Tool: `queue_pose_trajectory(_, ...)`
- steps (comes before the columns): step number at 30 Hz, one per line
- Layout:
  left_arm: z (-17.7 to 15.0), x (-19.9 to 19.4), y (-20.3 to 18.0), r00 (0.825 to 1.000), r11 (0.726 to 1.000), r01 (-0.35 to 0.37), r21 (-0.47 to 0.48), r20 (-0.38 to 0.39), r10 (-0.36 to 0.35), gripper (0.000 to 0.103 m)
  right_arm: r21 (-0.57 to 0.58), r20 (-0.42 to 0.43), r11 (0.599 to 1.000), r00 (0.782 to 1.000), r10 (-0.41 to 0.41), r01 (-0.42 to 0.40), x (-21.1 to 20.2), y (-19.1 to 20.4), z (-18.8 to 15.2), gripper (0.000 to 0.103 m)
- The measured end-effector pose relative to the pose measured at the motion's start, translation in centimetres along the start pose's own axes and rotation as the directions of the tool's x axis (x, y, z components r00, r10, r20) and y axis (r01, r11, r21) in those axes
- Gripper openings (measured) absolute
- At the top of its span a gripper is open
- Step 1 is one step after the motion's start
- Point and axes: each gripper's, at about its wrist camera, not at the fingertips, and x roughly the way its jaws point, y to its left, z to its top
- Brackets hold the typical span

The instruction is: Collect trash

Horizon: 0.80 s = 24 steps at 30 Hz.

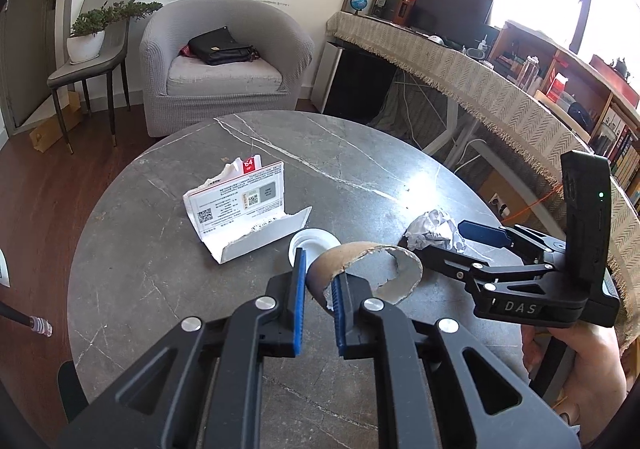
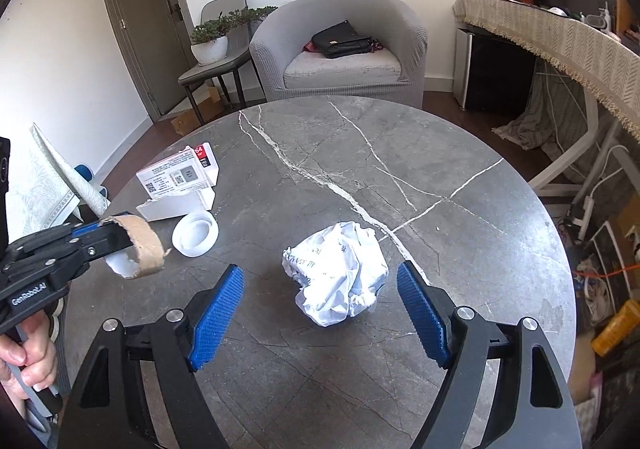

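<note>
Left gripper (image 1: 320,281) clamped on torn ring (image 1: 360,269), lifted clear of table (image 1: 160,281); right gripper (image 2: 320,289) wide, empty, straddling paper wad (image 2: 340,273) for pickup.

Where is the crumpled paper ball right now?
The crumpled paper ball lies on the round table, between the right gripper's open jaws and untouched, right of the white tape roll.

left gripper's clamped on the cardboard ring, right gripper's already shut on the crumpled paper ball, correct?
Not quite. The right gripper is open: the crumpled paper ball lies untouched on the table, per the right wrist view. The left gripper does clamp the cardboard ring.
</note>
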Motion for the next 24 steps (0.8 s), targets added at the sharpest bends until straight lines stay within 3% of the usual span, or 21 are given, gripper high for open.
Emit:
queue_pose_trajectory(3, 0.2, -0.9, 0.7, 1.0, 1.0, 0.001, -0.01, 0.013, -0.001, 0.013, -0.029, -0.015, 0.999, 1.0, -0.02, 0.019, 0.7, 0.2, 0.2, 0.079)
queue_pose_trajectory(7, 0.4, -2.3, 1.9, 0.999, 1.0, -0.014, -0.02, 0.038, 0.015, 0.013, -0.055, -0.046, 0.998, 0.998, -0.037, 0.034, 1.5, 0.7, 0.2, 0.053)
queue_pose_trajectory(15, 0.1, -5.2, 4.4, 0.997, 0.998, -0.048, -0.047, 0.062, 0.051, 0.013, -0.103, -0.017, 0.995, 1.0, -0.013, 0.011, 0.6, 3.9, 0.9, 0.052)
queue_pose_trajectory(24, -1.3, -8.1, 6.3, 0.989, 0.991, -0.128, -0.029, 0.071, 0.13, 0.013, -0.192, 0.039, 0.971, 0.988, 0.152, -0.142, -1.4, 10.0, 1.8, 0.052)
